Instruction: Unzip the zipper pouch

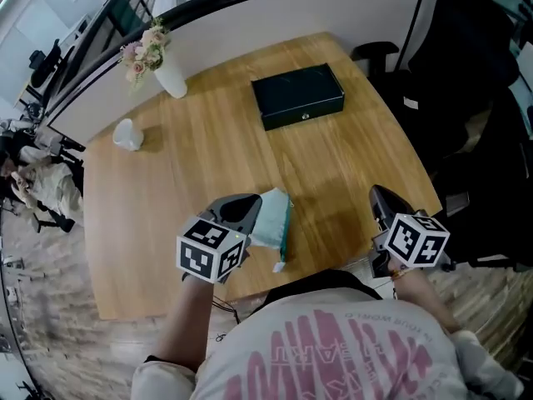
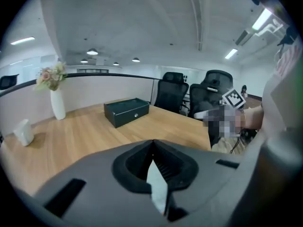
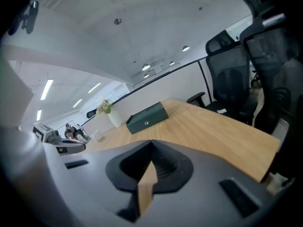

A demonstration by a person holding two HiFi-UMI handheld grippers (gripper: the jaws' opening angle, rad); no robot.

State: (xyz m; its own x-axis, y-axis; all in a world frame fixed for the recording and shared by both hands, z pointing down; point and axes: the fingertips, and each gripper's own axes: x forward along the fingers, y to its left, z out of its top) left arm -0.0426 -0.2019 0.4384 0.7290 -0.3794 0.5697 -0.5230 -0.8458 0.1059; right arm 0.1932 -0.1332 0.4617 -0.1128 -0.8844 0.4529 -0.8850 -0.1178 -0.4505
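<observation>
near the front edge of the wooden table (image 1: pixel 200 140), right in front of the person, sits the pale teal zipper pouch (image 1: pixel 273 219), turned up on its edge with a small white tag (image 1: pixel 279 266) at its near end. the left gripper (image 1: pixel 248 209) is right up against it, the pouch lying along the side of the jaws that faces the other hand. in the left gripper view the jaws are pressed together, nothing sticks out past their tips, and only a pale sliver shows in the slit lower down, so i can't tell whether any of the fabric is pinched. the right gripper (image 1: pixel 385 200) is well apart from the pouch, out by the table's right corner, and in the right gripper view its jaws are closed too, with nothing between them and only the wood of the table showing in the slit. farther back on the table lies a dark green box (image 1: pixel 298 96) with a small clasp on its front. toward the far left corner stands a white vase (image 1: pixel 169 77) of flowers, with a crumpled white thing (image 1: pixel 127 134) nearer the left edge. black office chairs (image 1: pixel 466 98) crowd the right side.
</observation>
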